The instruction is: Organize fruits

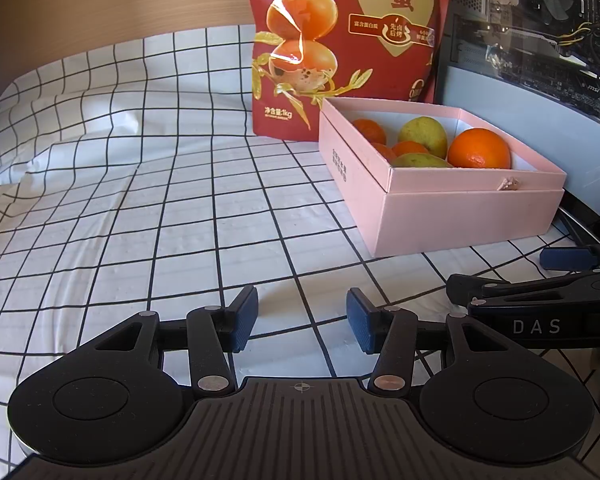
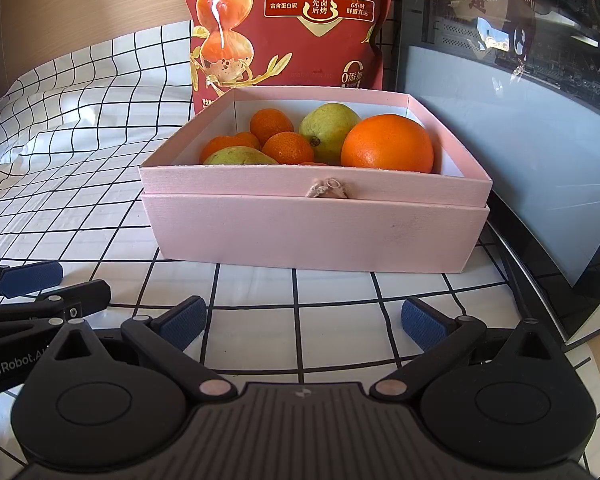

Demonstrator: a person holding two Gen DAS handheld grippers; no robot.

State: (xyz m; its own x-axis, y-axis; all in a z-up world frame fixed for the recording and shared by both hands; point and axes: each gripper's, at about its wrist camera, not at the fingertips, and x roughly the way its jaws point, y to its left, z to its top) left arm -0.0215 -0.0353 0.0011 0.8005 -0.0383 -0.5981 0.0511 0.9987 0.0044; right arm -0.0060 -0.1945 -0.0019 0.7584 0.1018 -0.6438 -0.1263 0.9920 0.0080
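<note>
Both grippers, left (image 1: 302, 320) and right (image 2: 304, 320), are open and hold nothing. The fruit sits packed in the box (image 2: 316, 232); a grab could squash a pear (image 2: 328, 132).

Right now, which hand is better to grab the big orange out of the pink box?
Probably the right gripper: it faces the pink box head-on, open and empty, with the big orange just ahead. The left gripper sits off to the side, box to its right.
</note>
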